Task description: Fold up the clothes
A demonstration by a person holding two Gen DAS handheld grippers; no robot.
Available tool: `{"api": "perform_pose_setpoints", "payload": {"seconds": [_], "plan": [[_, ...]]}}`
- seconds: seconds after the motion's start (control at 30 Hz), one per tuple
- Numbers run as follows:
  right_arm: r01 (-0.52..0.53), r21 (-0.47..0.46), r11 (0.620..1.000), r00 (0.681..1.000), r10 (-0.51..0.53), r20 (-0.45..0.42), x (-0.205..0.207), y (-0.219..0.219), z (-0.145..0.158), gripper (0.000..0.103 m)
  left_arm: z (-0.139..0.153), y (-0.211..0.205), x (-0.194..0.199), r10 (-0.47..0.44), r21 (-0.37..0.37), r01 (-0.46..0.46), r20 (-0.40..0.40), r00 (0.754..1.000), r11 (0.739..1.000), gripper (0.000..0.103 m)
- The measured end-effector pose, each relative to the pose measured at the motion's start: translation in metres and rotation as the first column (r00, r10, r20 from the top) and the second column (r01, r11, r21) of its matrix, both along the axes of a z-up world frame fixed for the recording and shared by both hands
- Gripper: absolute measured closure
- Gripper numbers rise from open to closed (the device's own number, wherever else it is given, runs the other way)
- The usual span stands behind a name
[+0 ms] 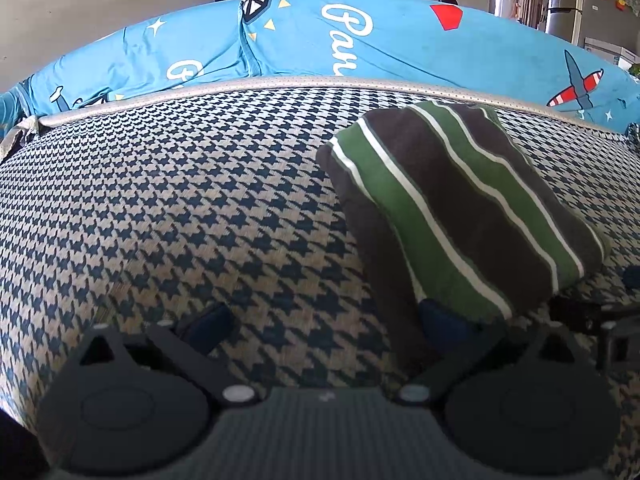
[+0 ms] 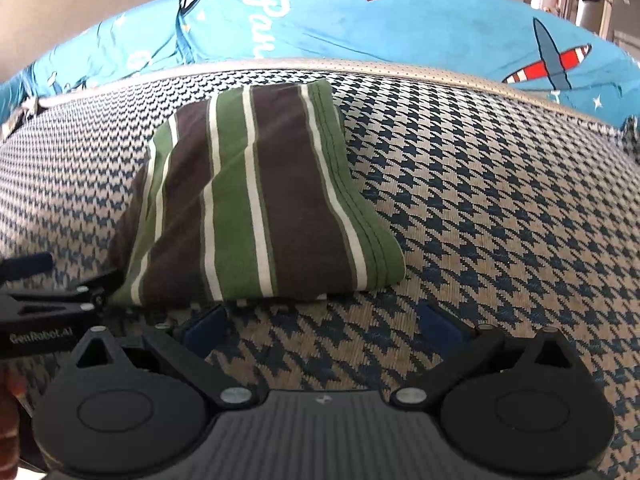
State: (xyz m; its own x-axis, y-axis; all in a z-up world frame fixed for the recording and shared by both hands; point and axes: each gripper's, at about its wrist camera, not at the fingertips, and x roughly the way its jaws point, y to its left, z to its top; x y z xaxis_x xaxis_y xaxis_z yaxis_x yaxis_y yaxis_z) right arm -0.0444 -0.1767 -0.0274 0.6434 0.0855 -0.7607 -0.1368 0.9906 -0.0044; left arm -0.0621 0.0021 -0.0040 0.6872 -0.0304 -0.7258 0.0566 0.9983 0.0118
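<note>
So the big thing here is the houndstooth cushion [image 1: 180, 208], a wide blue-and-tan seat that everything else sits on, and right behind it there's a bright blue cartoon sheet [image 1: 400, 44] with planes and lettering bunched up against the cushion's back edge. On the cushion, toward its back, lies the striped garment [image 2: 256, 200], brown and green with thin white lines, and it's already a compact, several-layers-thick bundle with squared-off edges, so it lies the way a folded piece of clothing would. Can't say from this whether it just got folded or was sitting like that all along. Probably it's parked on the flat middle of the cushion because that's the only firm, open surface around. The left gripper [image 1: 328, 320] is at the bundle's near corner, jaws spread wide, with its right finger [image 1: 440, 316] right up against the cloth edge or maybe just under it, hard to tell, but it isn't pinching anything. The right gripper [image 2: 324, 320] sits just in front of the bundle's near edge, jaws also spread apart and nothing between them, only bare cushion.
</note>
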Motion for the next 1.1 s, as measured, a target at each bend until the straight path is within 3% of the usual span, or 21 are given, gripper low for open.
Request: {"api": "perform_pose_setpoints", "payload": {"seconds": [0.3, 0.5, 0.7, 0.9, 1.1], "plan": [[0.082, 0.11, 0.991, 0.995, -0.087, 0.044, -0.022, -0.018, 0.008, 0.0, 0.004, 0.002, -0.016, -0.02, -0.014, 0.019, -0.016, 1.0, 1.0, 0.0], [0.125, 0.2, 0.972, 0.988, -0.139, 0.062, -0.034, -0.035, 0.016, 0.006, 0.011, 0.001, -0.021, -0.067, -0.011, 0.067, 0.004, 0.998, 0.998, 0.0], [0.162, 0.288, 0.944, 0.984, -0.177, 0.024, -0.027, -0.051, 0.015, 0.017, 0.024, 0.019, -0.013, -0.029, -0.092, 0.033, 0.054, 0.998, 0.995, 0.0], [0.183, 0.386, 0.904, 0.981, -0.194, -0.01, -0.024, -0.062, 0.013, 0.019, 0.037, 0.04, 0.002, -0.003, -0.167, 0.013, 0.059, 0.998, 0.986, 0.0], [0.186, 0.445, 0.876, 0.98, -0.196, -0.024, -0.02, -0.062, 0.011, 0.019, 0.035, 0.04, 0.031, -0.068, -0.197, 0.07, 0.015, 0.998, 0.978, 0.0]]}}
